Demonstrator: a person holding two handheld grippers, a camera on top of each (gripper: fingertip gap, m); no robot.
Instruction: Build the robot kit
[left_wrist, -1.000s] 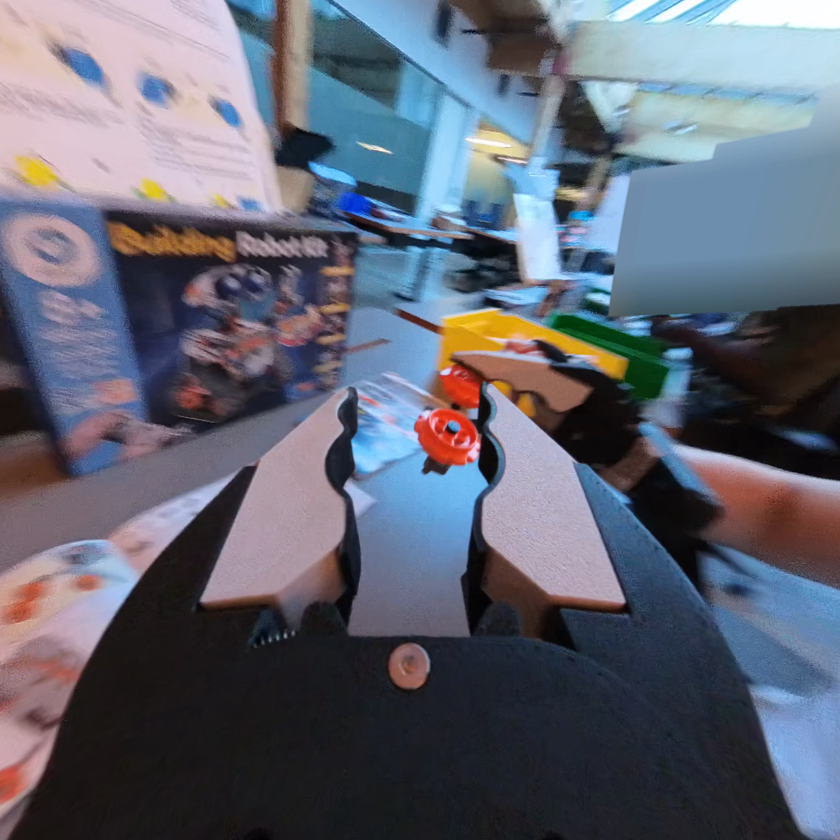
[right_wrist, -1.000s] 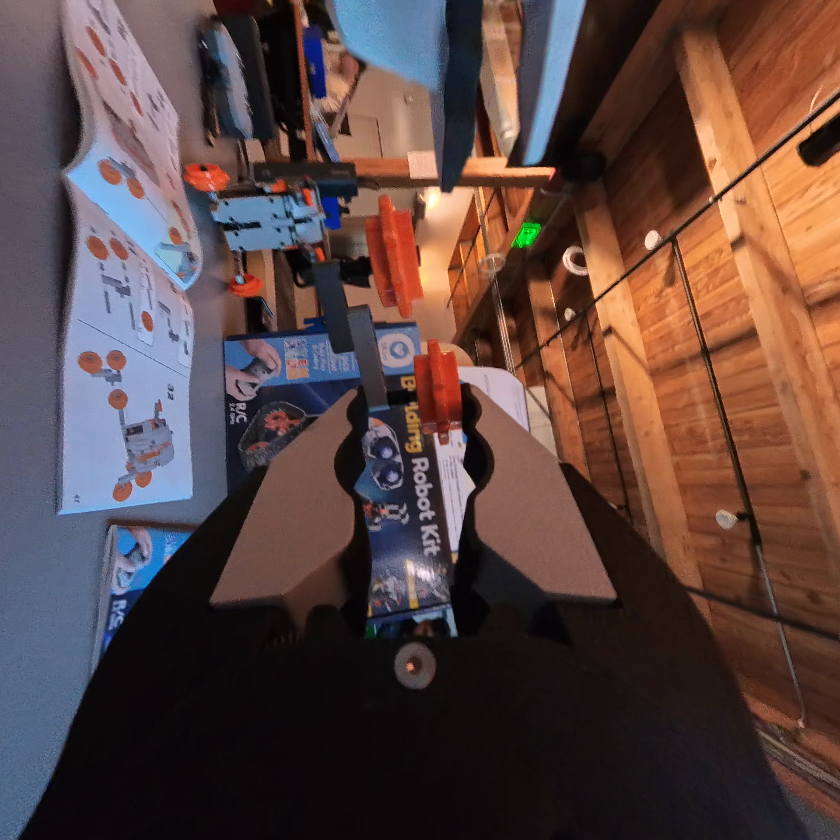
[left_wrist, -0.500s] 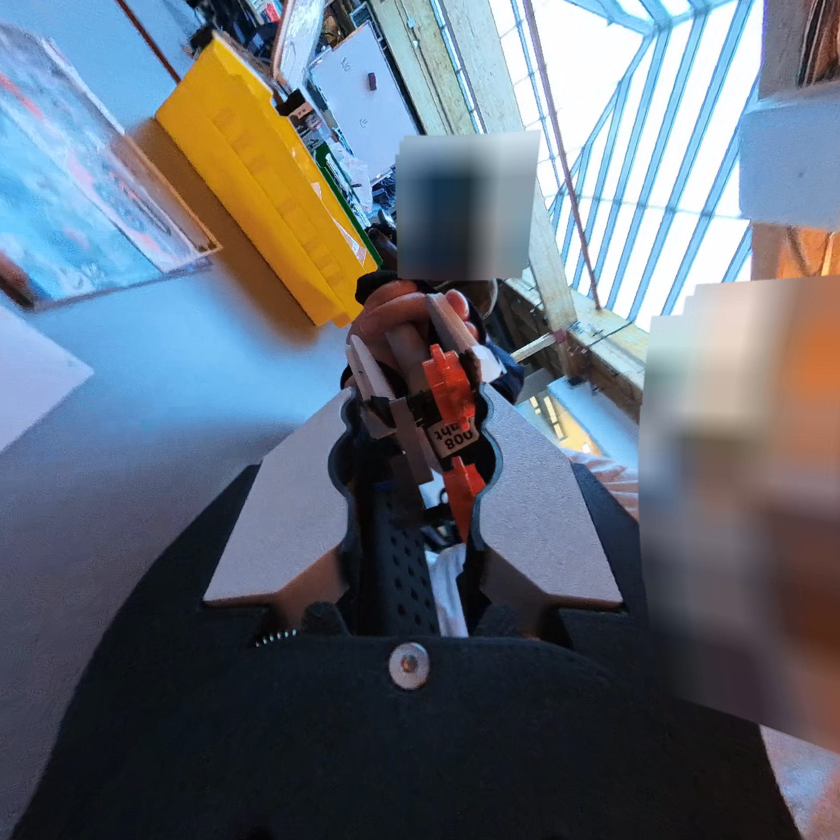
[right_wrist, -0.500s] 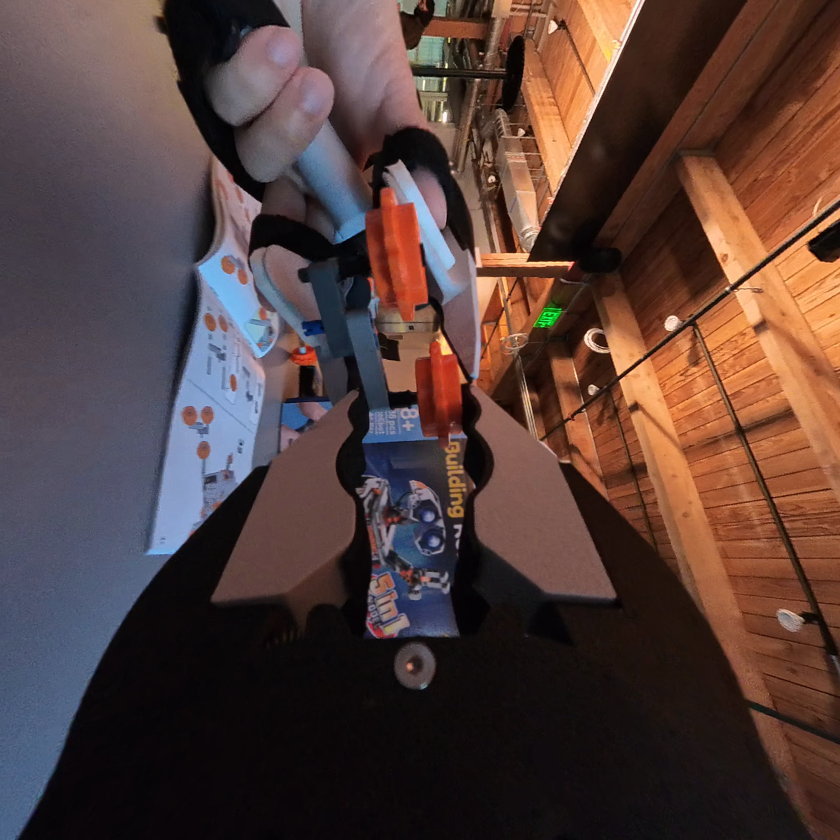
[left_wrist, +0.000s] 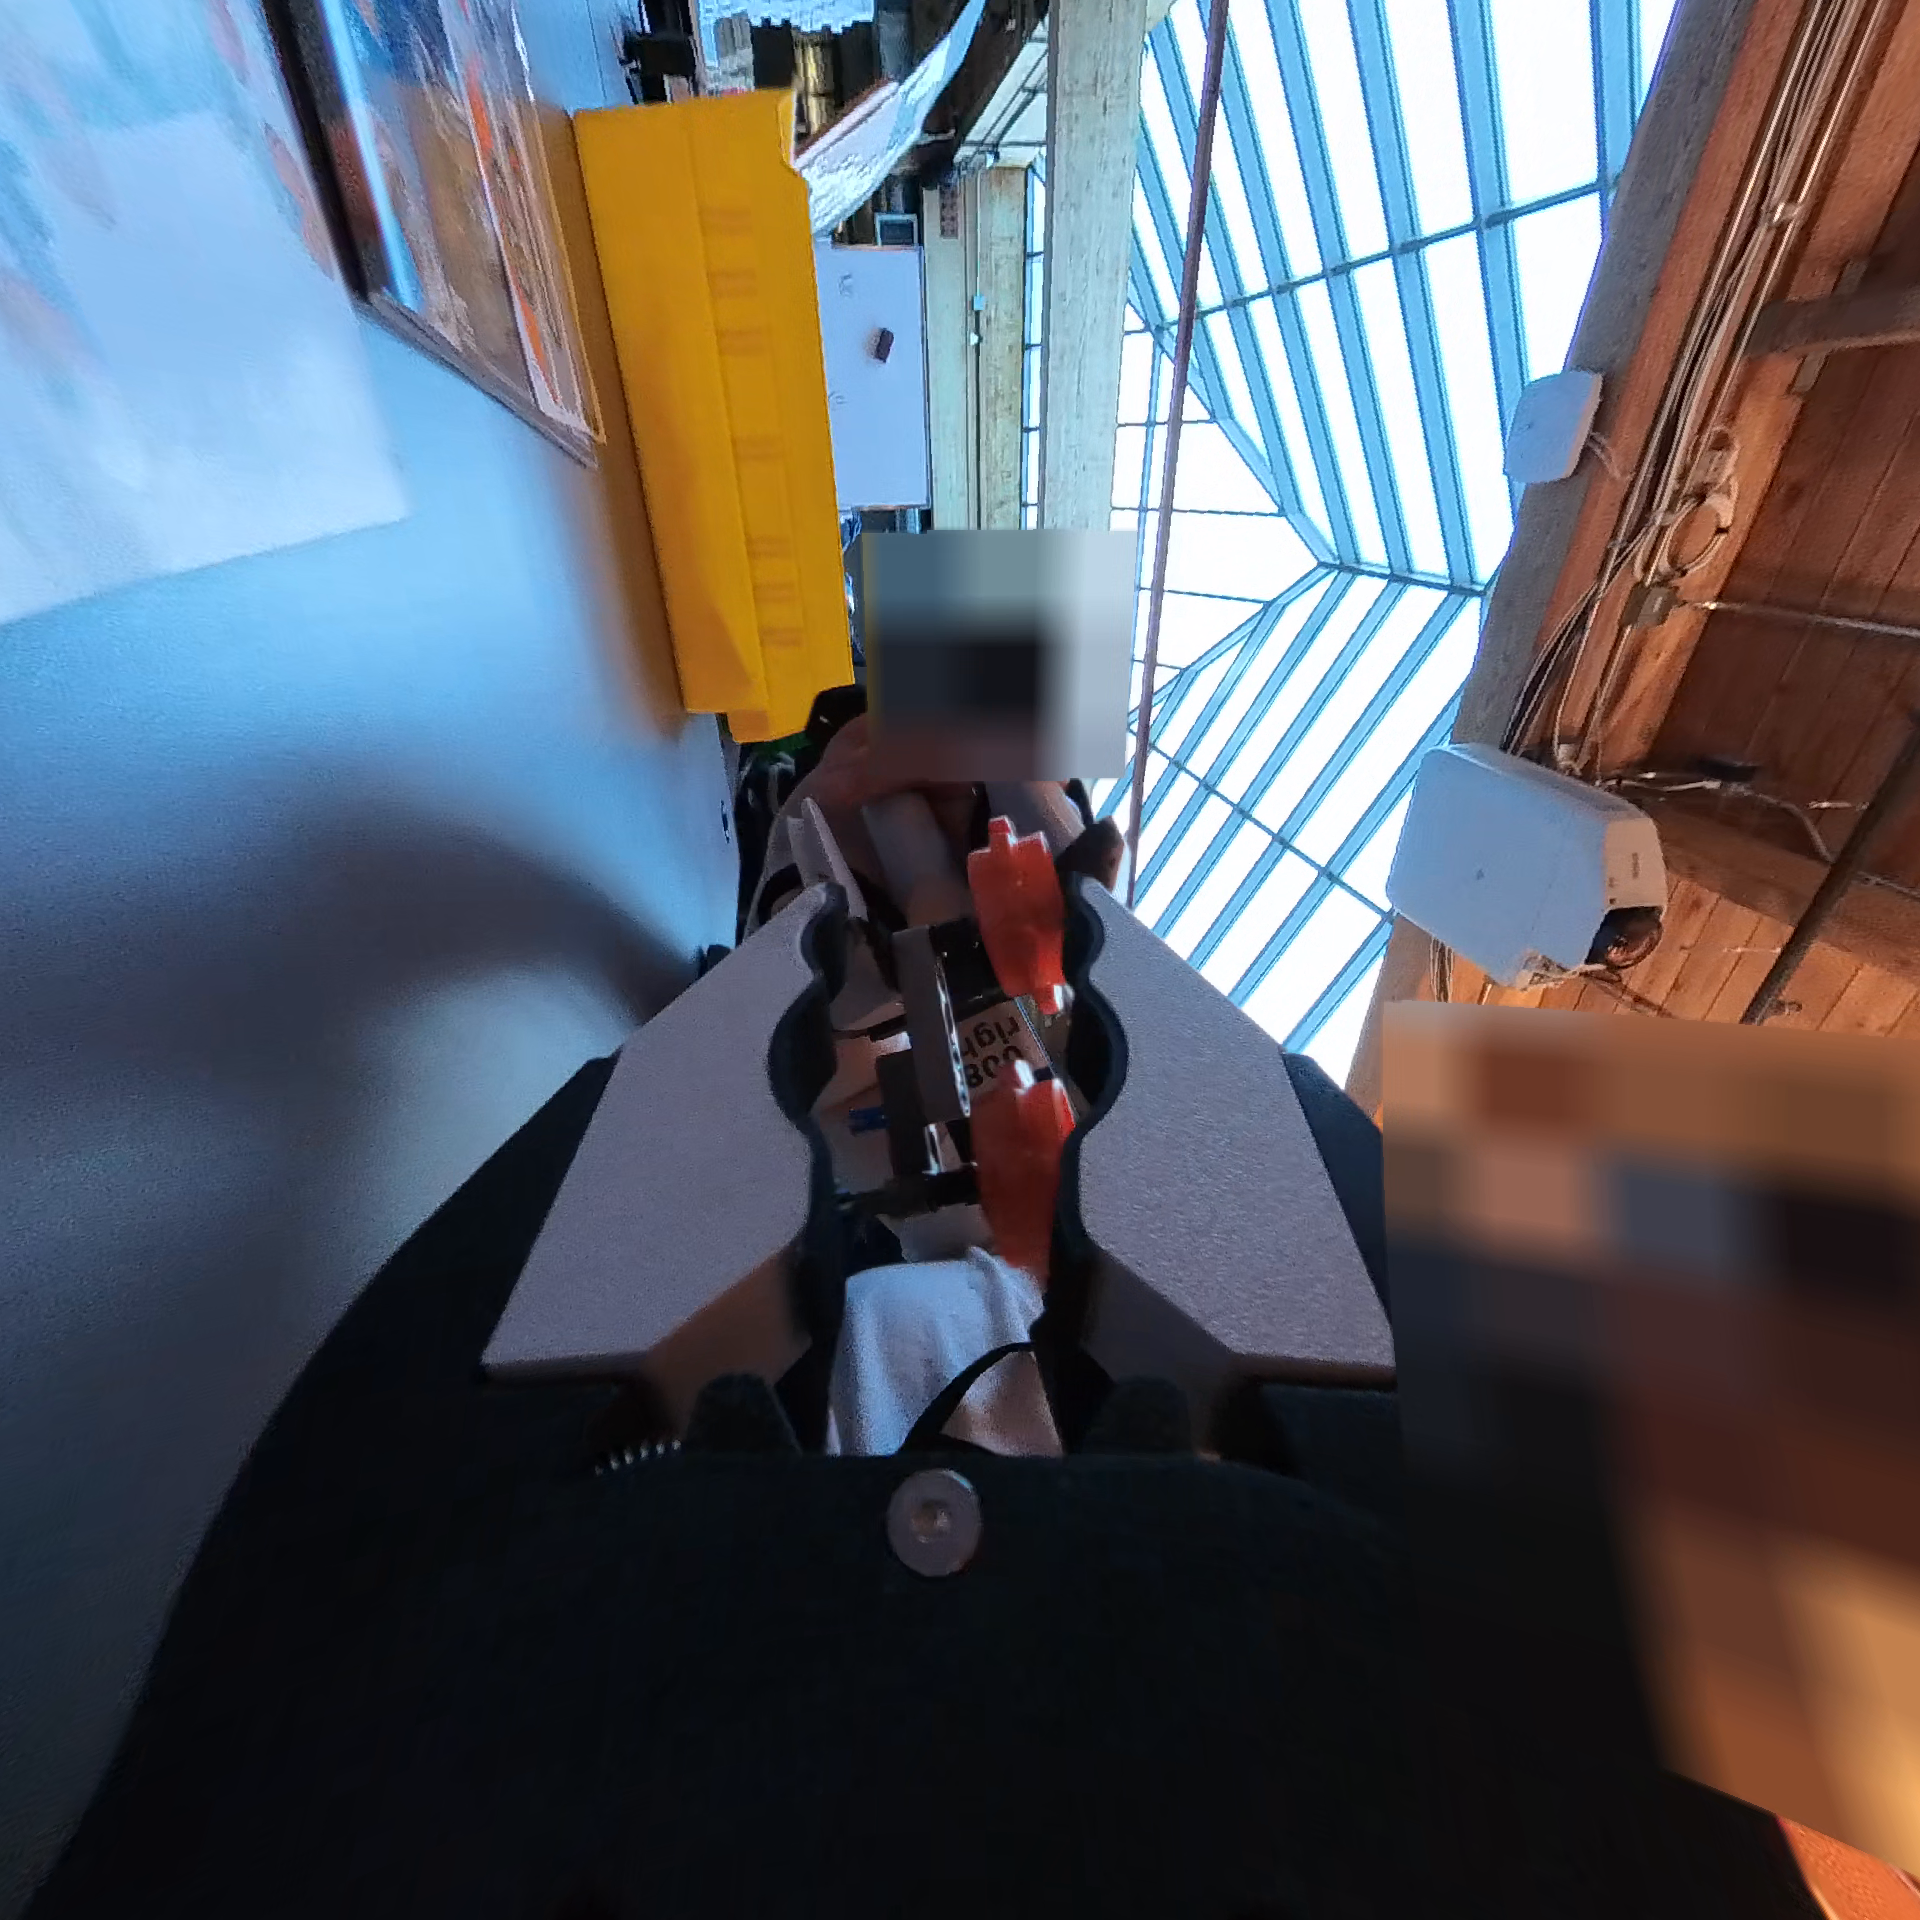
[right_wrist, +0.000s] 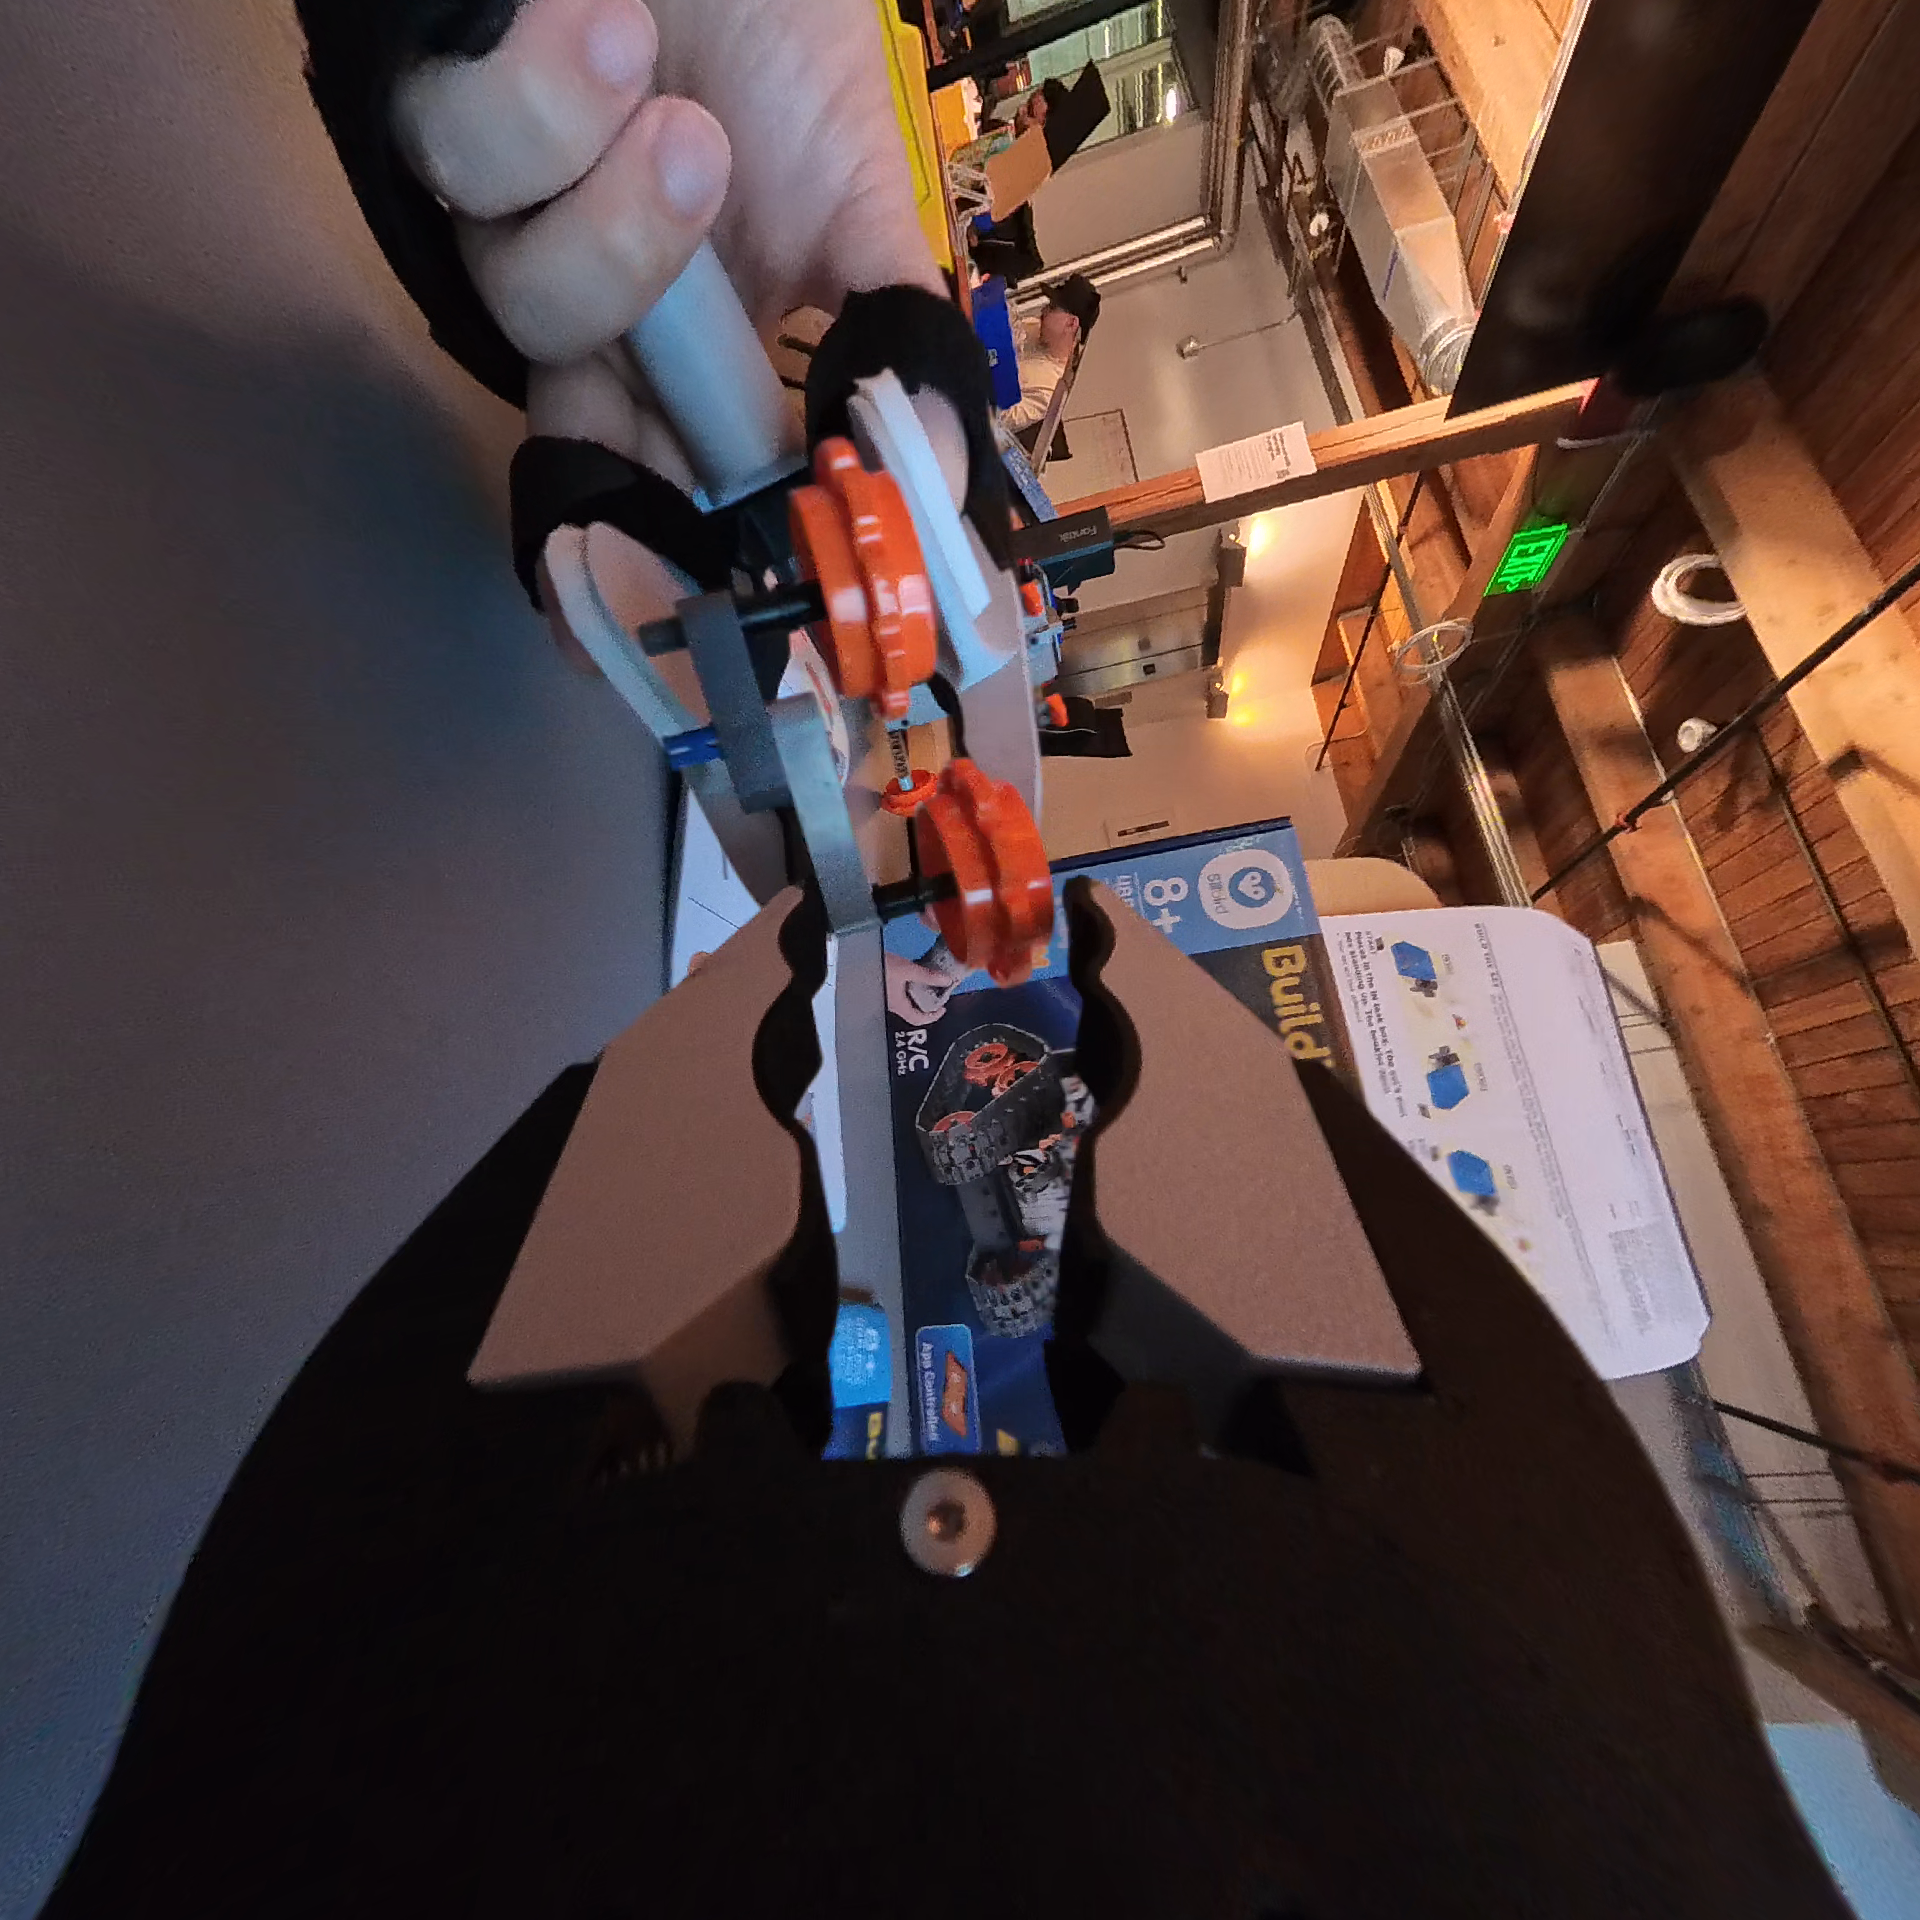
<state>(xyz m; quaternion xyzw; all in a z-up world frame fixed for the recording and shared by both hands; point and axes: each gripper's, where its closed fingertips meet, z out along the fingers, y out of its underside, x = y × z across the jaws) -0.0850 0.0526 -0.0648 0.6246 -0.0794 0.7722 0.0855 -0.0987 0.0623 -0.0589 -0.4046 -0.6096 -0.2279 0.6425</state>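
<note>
The room is a workshop with wooden walls and beams and a glass roof; a grey table fills the left side of both views, which are turned sideways.

In the middle of both frames is a small grey model with two orange wheels on black axles. In the right wrist view the upper wheel is above centre and the lower wheel sits just at the tips of the right gripper. Its jaws stand a little apart, and the grey strip of the model runs down between them; whether they press on it, I cannot tell. Behind the model, at the top centre, the left gripper comes toward the camera, and its pale fingers lie on both sides of the upper wheel. A hand at the top of the frame is wrapped around the gripper's grey handle, the fingers curled.

In the left wrist view the left gripper has its jaws partly apart with the model between them; the orange wheels lie against the right-hand jaw, but a firm grip is not clear.

Around it: a yellow bin at upper centre of the left view, a blue box behind the right gripper, and a printed sheet at the right.
</note>
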